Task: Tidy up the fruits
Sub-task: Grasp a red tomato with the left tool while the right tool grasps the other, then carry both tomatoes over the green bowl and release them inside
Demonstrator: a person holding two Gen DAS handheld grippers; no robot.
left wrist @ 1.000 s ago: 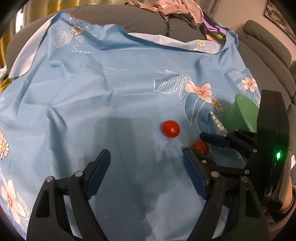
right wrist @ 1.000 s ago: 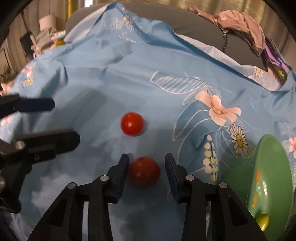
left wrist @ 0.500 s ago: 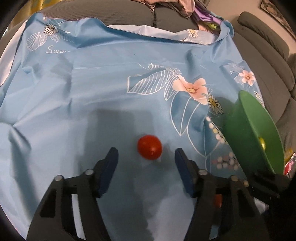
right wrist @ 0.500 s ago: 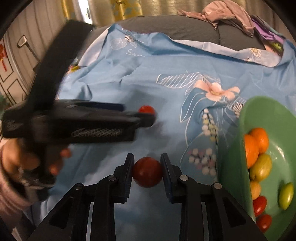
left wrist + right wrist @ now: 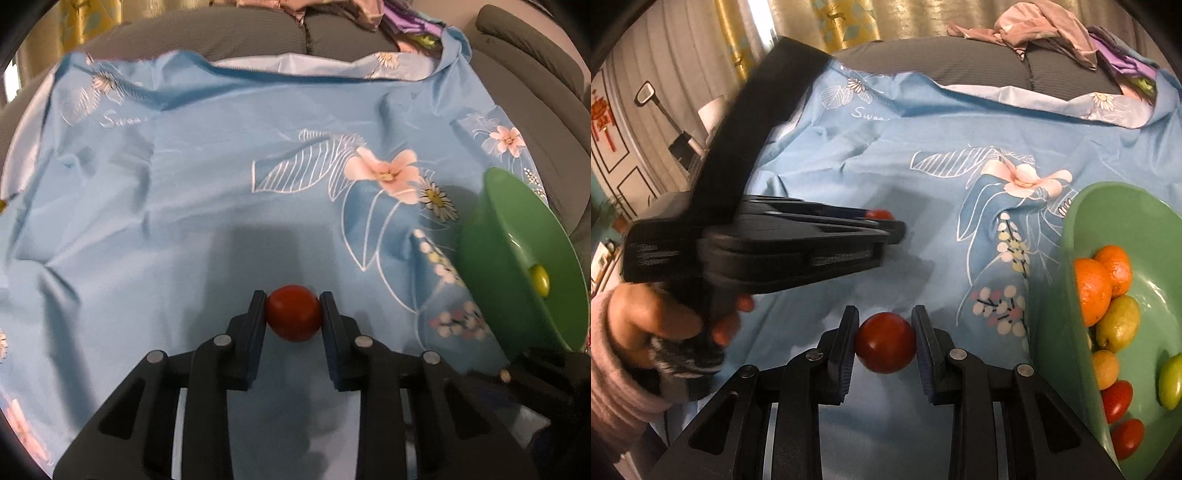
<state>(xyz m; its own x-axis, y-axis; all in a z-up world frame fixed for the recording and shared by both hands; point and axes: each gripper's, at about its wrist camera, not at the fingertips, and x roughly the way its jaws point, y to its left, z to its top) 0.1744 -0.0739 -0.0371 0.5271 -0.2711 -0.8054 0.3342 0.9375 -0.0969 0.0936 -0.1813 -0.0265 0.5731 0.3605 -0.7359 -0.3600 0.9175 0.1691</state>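
Observation:
My left gripper (image 5: 293,308) is shut on a red tomato (image 5: 293,313) low over the blue floral cloth (image 5: 221,177). My right gripper (image 5: 885,341) is shut on another red tomato (image 5: 885,342) and holds it above the cloth, left of the green bowl (image 5: 1071,236). The bowl holds oranges (image 5: 1102,280), yellow-green fruits (image 5: 1119,323) and red tomatoes (image 5: 1117,400). In the right wrist view the left gripper (image 5: 890,221) lies across the left side, held by a hand, with its tomato (image 5: 878,213) just showing at the tips. The bowl (image 5: 491,258) stands at the right in the left wrist view.
The cloth covers a grey sofa (image 5: 221,40). A pile of clothes (image 5: 1045,29) lies on the sofa back at the far right. Grey sofa cushions (image 5: 528,74) rise to the right of the cloth.
My left gripper moved forward and shut on the second tomato. My right gripper lifted its tomato and moved toward the green bowl.

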